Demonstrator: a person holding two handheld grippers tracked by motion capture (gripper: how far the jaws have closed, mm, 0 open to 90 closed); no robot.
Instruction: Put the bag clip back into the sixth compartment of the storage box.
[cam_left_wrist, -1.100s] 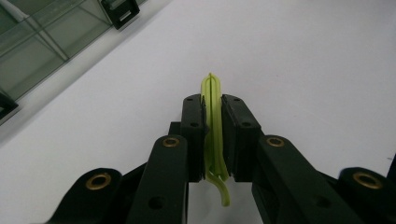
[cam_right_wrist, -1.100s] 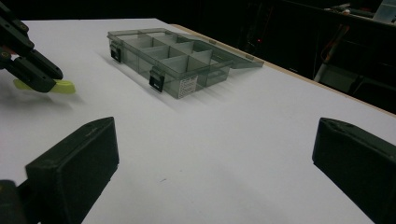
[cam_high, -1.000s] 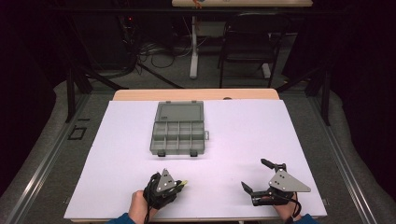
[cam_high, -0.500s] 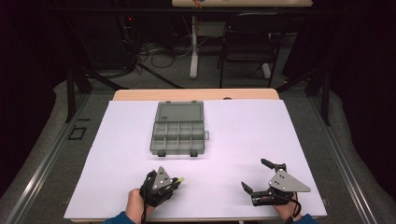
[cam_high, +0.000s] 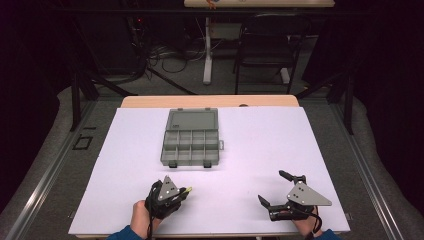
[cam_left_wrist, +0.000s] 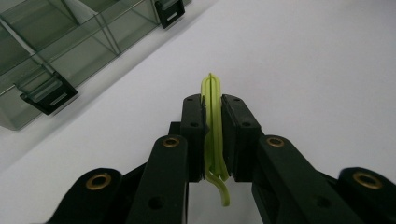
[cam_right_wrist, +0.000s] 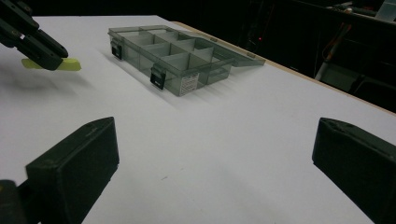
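The left gripper (cam_high: 181, 192) hovered just nearside of the box (cam_high: 191, 137), clenched on a yellow-green clip (cam_left_wrist: 214, 130). The right gripper (cam_high: 274, 192) sat well off to the box's right, jaws spread wide over the tabletop (cam_high: 270, 135).

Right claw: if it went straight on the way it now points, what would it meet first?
Most likely the grey compartment box: the right claw, jaws wide apart, looks across bare white table toward it. Depth is unclear, and the aim may pass just beside the box's near corner.
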